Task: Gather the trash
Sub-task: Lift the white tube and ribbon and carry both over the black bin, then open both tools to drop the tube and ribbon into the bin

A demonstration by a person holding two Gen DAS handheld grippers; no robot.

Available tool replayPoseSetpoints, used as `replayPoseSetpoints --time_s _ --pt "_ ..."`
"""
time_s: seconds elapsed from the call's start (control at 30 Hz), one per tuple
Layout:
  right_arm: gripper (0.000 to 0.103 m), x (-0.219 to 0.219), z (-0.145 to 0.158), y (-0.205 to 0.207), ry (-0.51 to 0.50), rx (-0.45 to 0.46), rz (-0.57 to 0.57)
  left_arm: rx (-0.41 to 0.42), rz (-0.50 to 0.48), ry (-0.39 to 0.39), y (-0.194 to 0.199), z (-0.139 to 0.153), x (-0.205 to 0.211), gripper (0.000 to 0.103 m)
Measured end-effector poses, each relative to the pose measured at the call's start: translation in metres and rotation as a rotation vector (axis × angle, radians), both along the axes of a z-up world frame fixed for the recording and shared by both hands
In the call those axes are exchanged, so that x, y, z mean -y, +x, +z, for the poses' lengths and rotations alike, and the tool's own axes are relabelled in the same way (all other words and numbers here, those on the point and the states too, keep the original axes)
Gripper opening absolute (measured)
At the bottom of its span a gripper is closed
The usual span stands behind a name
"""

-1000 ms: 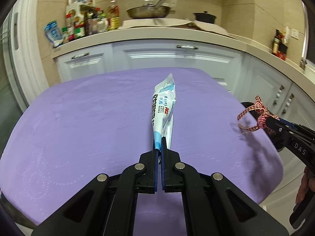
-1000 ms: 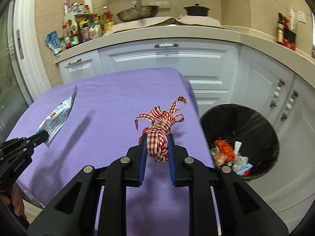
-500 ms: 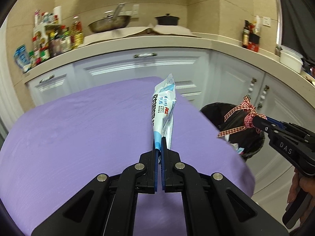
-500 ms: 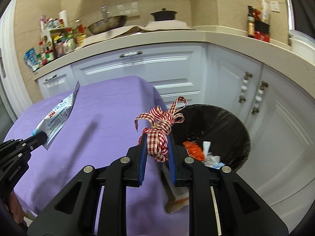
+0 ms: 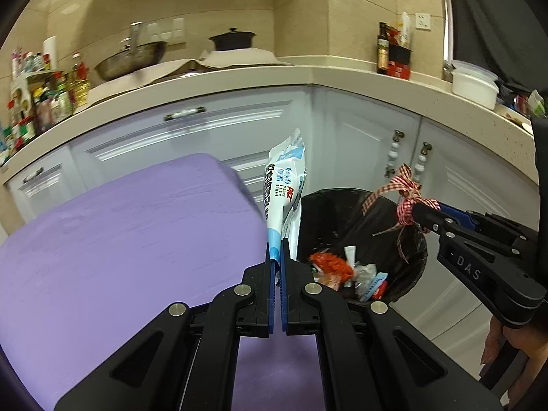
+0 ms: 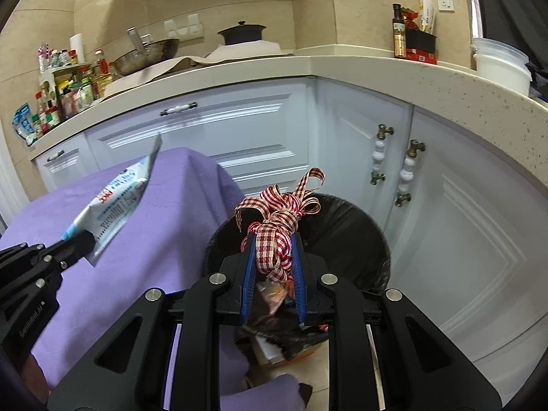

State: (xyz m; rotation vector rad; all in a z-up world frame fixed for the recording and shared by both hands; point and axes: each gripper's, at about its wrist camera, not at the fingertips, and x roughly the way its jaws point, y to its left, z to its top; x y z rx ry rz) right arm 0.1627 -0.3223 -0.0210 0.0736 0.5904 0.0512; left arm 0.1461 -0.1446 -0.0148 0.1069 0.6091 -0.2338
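A home kitchen: white cabinets (image 6: pixel 239 130) under a beige L-shaped counter (image 6: pixel 342 68), a wok (image 6: pixel 147 56) and black pot (image 6: pixel 241 34) far back, condiment bottles (image 6: pixel 68 92) far left.

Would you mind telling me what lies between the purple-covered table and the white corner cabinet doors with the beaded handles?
The black trash bin, already holding some litter, stands there on the floor beside the purple-covered table and before the cabinet doors; both wrist views show it.

open bin mouth (image 6: pixel 359 226) beside table edge (image 6: pixel 212 185)
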Motion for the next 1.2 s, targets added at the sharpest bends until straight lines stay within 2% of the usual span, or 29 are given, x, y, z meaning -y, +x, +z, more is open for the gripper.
replayPoseSetpoints --time_s 0.27,0.73,0.77,0.8,0.83,0.87,0.9,1.0,1.1,1.2 --pt "0.019 0.016 -0.008 0.022 -0.002 -0.008 -0.026 -0.019 -0.027 0.018 0.027 -0.013 0.031 0.003" --pt "0.019 0.030 -0.026 0.048 0.006 -0.029 -0.055 -0.046 -0.022 0.031 0.055 -0.030 0.051 0.005" --pt "0.020 0.032 -0.027 0.049 0.005 -0.024 -0.063 -0.042 -0.020 0.032 0.057 -0.030 0.052 0.007" --pt "0.029 0.033 -0.029 0.050 0.005 -0.016 -0.071 -0.031 -0.011 0.034 0.058 -0.030 0.052 0.014" --pt "0.042 0.034 -0.030 0.052 0.005 -0.014 -0.078 -0.026 -0.009 0.032 0.059 -0.030 0.052 0.019" --pt "0.044 0.036 -0.032 0.053 0.005 -0.015 -0.085 -0.025 -0.006 0.034 0.060 -0.030 0.053 0.029" --pt "0.044 0.037 -0.034 0.054 0.007 -0.019 -0.094 -0.026 0.000 0.030 0.062 -0.030 0.052 0.035" --pt "0.044 0.040 -0.035 0.055 0.006 -0.021 -0.104 -0.030 0.007 0.019 0.064 -0.030 0.051 0.038" --pt "0.044 0.041 -0.033 0.052 0.004 -0.016 -0.108 -0.027 0.014 0.017 0.064 -0.029 0.049 0.046" --pt "0.044 0.041 -0.031 0.049 0.002 -0.012 -0.112 -0.013 0.014 0.018 0.062 -0.027 0.049 0.048"
